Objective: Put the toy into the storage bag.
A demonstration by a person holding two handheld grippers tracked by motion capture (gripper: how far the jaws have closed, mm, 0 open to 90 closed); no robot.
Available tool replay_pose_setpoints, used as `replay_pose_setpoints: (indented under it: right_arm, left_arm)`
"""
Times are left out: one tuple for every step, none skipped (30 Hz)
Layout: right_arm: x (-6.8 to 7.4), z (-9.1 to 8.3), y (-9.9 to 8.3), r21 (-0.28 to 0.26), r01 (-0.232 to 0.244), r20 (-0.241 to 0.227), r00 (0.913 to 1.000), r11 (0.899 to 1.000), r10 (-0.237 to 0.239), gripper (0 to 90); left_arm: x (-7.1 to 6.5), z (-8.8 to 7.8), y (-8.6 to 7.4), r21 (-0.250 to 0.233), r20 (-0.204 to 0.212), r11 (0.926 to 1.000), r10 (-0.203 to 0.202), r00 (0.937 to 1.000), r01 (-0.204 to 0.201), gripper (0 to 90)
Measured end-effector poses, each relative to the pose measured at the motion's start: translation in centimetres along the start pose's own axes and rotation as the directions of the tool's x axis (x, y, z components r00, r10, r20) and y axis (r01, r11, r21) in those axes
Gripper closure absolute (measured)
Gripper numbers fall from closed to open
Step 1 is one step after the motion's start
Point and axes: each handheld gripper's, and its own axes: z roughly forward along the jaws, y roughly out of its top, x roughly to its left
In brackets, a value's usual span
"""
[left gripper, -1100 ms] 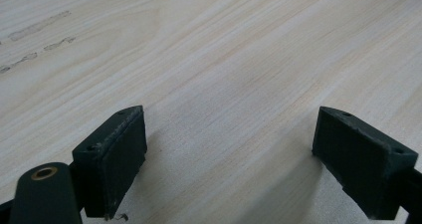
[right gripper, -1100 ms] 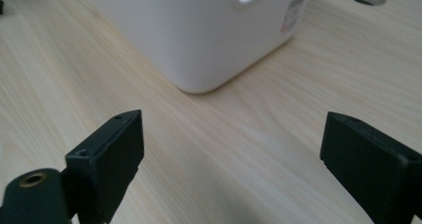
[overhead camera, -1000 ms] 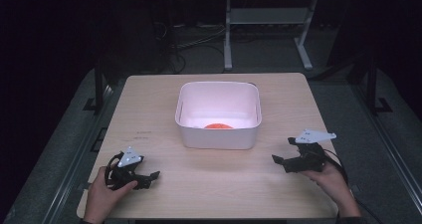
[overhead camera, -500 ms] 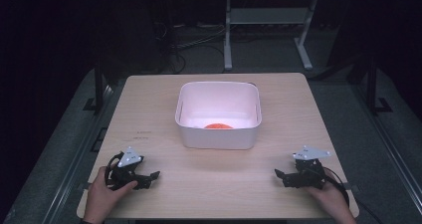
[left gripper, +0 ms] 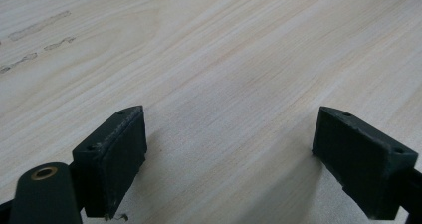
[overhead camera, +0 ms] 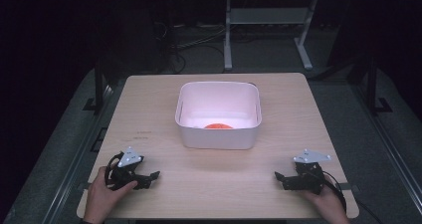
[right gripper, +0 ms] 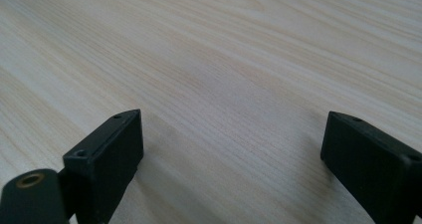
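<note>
Right gripper (overhead camera: 284, 178) lowered to table (overhead camera: 209, 184), both grippers' fingers wide apart, empty

Left claw (overhead camera: 149, 176), right claw (overhead camera: 279, 177): agape.

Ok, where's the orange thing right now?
In the high view, the orange thing lies inside the white bin at the table's centre, against its near wall.

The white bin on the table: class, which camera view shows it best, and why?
The high view. It takes in the whole white bin at the table's middle, with something orange inside. The left gripper view and the right gripper view look along open jaws at bare wood, with none of the bin.
</note>
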Motion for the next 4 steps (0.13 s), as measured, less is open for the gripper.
replay_pose_setpoints:
  right_arm:
    - [0.0,0.0,0.0,0.0,0.0,0.0,1.0,1.0,0.0,9.1]
    - [0.0,0.0,0.0,0.0,0.0,0.0,1.0,1.0,0.0,9.1]
    - [0.0,0.0,0.0,0.0,0.0,0.0,1.0,1.0,0.0,9.1]
    - [0.0,0.0,0.0,0.0,0.0,0.0,1.0,1.0,0.0,9.1]
  left_arm:
    - [0.0,0.0,0.0,0.0,-0.001,1.0,0.0,1.0,0.0,13.0]
    - [0.01,0.0,0.0,0.001,0.0,1.0,-0.001,1.0,0.001,13.1]
    - [0.0,-0.01,0.0,0.001,0.0,1.0,-0.001,1.0,0.001,13.1]
    - [0.01,-0.01,0.0,0.002,0.0,1.0,0.0,1.0,0.0,13.1]
